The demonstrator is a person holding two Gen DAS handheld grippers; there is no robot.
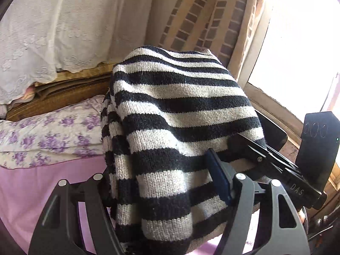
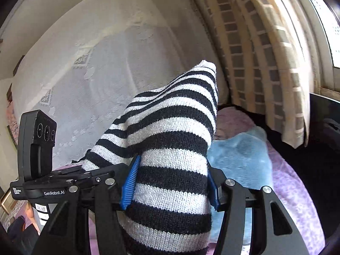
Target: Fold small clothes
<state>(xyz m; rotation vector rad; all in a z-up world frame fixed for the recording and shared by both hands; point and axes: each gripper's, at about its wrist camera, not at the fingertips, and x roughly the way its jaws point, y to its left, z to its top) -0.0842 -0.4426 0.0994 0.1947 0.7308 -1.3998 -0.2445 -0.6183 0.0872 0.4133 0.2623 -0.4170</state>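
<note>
Two grippers, left (image 1: 161, 178) and right (image 2: 170, 182), clamp the striped sweater (image 1: 176, 114) side by side, hanging above the purple bedsheet (image 1: 38, 191).

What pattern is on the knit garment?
Black and off-white horizontal stripes on the knitted sweater; clearest in the left wrist view.

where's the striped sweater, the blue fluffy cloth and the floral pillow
striped sweater (image 2: 170, 148): right wrist view, knit between the pads
blue fluffy cloth (image 2: 240, 155): right wrist view, its middle
floral pillow (image 1: 53, 131): left wrist view, top face
</note>
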